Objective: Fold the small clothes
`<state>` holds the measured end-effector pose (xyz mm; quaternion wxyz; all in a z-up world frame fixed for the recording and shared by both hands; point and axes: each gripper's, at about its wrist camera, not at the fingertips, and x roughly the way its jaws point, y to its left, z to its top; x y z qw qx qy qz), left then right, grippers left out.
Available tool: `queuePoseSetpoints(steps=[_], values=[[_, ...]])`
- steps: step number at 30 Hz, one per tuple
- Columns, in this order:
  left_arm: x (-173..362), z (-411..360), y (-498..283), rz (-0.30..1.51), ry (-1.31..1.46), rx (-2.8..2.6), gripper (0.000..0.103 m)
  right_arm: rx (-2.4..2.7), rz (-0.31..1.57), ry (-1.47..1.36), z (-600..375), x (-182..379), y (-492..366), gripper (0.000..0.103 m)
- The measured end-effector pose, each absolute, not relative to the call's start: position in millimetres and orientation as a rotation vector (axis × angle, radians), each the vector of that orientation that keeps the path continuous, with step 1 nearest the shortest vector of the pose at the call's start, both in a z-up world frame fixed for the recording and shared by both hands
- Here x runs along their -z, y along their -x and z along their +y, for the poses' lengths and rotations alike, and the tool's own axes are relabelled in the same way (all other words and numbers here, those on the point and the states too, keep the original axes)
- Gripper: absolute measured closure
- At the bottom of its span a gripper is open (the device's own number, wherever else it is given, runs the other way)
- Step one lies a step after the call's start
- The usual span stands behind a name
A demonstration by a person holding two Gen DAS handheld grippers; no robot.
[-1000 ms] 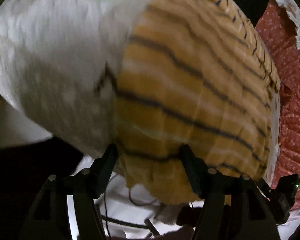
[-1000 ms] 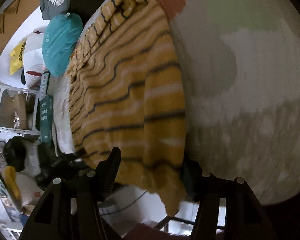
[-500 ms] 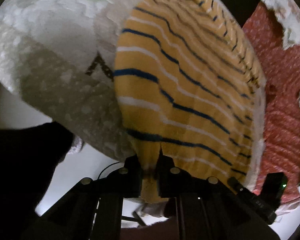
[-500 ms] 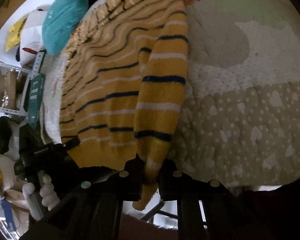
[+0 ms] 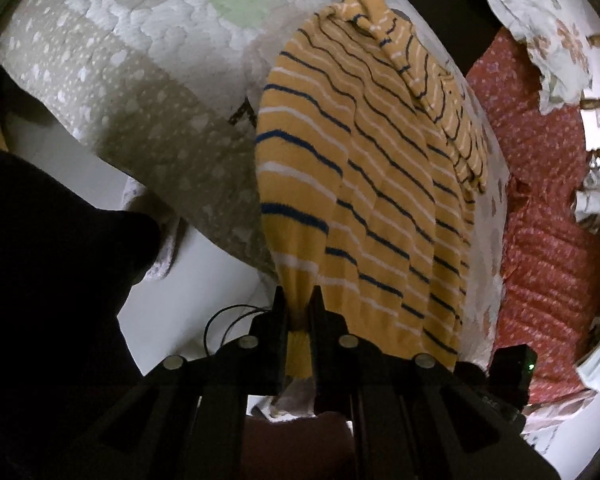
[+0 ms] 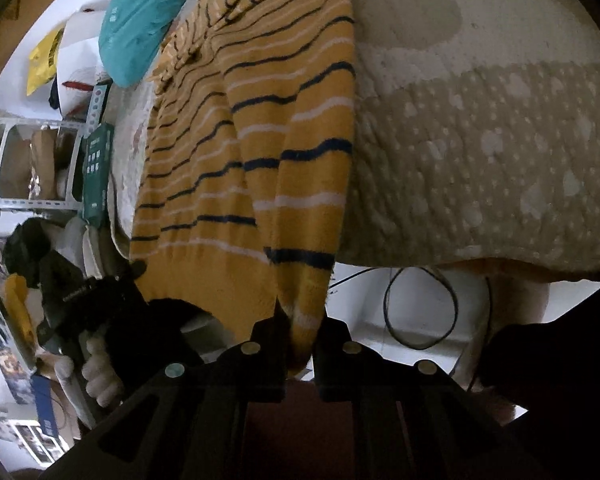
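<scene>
A yellow sweater (image 5: 384, 184) with navy and white stripes lies spread on a quilted bed cover (image 5: 132, 92), its lower part hanging over the near edge of the bed. The left gripper (image 5: 298, 312) has its fingers closed on a cuff of the sweater, the fabric bunched between them and a bit of the cuff showing below. The right gripper (image 6: 300, 328) likewise has its fingers clamped on the other striped sleeve end, which hangs down from the bed edge into the grip.

In the right wrist view the left gripper and the white-gloved hand (image 6: 100, 376) holding it appear at the lower left, beside the sweater's hem. A teal cushion (image 6: 140, 24) sits past the sweater's far end. A red patterned cloth (image 5: 540, 200) lies to the right of the bed in the left wrist view. A black cable (image 6: 420, 312) loops below the bed edge.
</scene>
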<state>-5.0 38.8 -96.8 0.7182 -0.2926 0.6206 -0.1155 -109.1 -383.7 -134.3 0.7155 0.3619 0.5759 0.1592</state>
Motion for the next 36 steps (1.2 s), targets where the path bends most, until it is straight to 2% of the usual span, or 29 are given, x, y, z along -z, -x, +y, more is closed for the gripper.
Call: queuePoseSetpoints(steps=[7,14,20,23,25,27,28,30,31,33,36], values=[[49.1,39.0,-46.2,1.286,0.678,0.3,0.095,-0.437,1.157,-0.841,-391.7,85.6,59.9,0.093],[-10.9,-11.5,-180.8,1.136,0.574,0.311,0.101,-0.405,0.975,-0.819,-412.5,18.8,-72.8,0.093],[-10.7,-46.1,-296.4,1.108,0.514,0.219,0.101,-0.2,0.975,-0.772,-428.6,33.9,-194.4,0.093],[-8.4,-43.1,-306.0,1.095,0.548,0.252,0.101,-0.064,1.014,-0.744,-438.1,57.9,-230.1,0.093],[-2.1,-35.8,-297.7,1.096,0.525,0.25,0.095,-0.033,1.05,-0.788,-442.6,74.7,-241.4,0.092],[9.6,-26.6,-285.0,1.112,0.476,0.228,0.085,-0.063,1.041,-0.83,-445.5,74.3,-236.2,0.089],[16.7,-19.2,-279.2,1.121,0.462,0.203,0.082,-0.08,1.036,-0.831,-445.5,71.4,-231.6,0.084],[30.1,-2.2,-269.5,1.136,0.475,0.16,0.082,-0.109,1.005,-0.812,-443.9,55.9,-213.0,0.072],[38.1,9.0,-265.7,1.141,0.509,0.143,0.082,-0.111,0.991,-0.799,-443.7,50.4,-205.5,0.063],[51.9,26.9,-257.6,1.137,0.575,0.107,0.079,-0.113,0.965,-0.765,-432.1,32.1,-183.5,0.055],[63.2,48.7,-247.3,1.093,0.613,0.031,0.074,-0.157,0.951,-0.695,-396.5,12.4,-164.4,0.055]])
